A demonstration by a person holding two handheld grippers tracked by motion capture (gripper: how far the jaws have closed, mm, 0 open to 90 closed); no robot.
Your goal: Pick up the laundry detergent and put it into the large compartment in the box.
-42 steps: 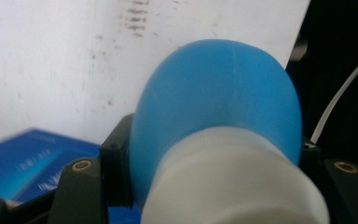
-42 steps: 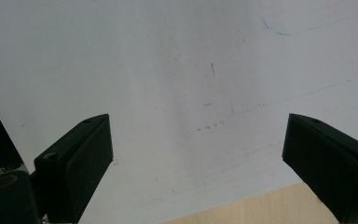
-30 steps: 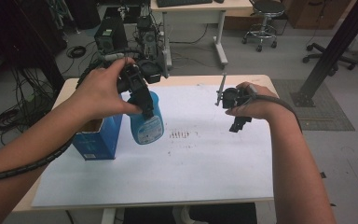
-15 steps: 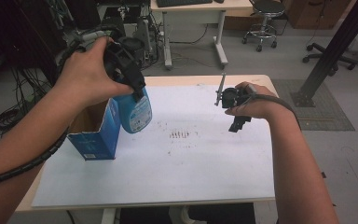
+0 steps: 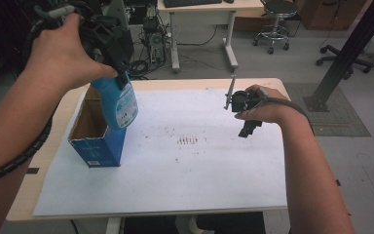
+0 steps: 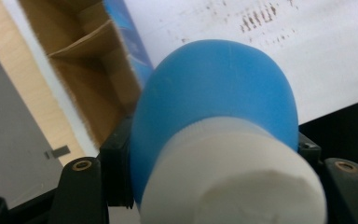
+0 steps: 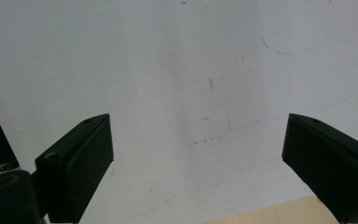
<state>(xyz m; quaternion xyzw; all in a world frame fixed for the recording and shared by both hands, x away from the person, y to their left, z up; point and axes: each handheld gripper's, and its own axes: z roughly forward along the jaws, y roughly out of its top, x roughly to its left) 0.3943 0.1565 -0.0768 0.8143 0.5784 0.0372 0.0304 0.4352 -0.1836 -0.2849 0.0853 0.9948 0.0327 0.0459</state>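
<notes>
A blue bottle (image 5: 120, 104) with a white cap (image 6: 233, 179) hangs tilted in the air, its base just above the open top of a blue cardboard box (image 5: 97, 146). My left gripper (image 5: 121, 73) is shut on its upper part, near the cap. In the left gripper view the bottle (image 6: 214, 93) sits between the jaws, and below it lies the box's brown inside (image 6: 88, 79) with a divider. My right gripper (image 5: 248, 129) hovers over the white sheet at the right. Its jaws stand wide open (image 7: 198, 163) with nothing between them.
A large white sheet (image 5: 199, 180) covers most of the wooden table (image 5: 29, 195), with small brown marks (image 5: 190, 141) near its middle. Behind the table stand a desk (image 5: 199, 7), cables on the floor and a stool (image 5: 272, 19).
My left hand has lifted the blue bottle up and to the left, from beside the box to above its open top. The right hand has stayed where it was.
</notes>
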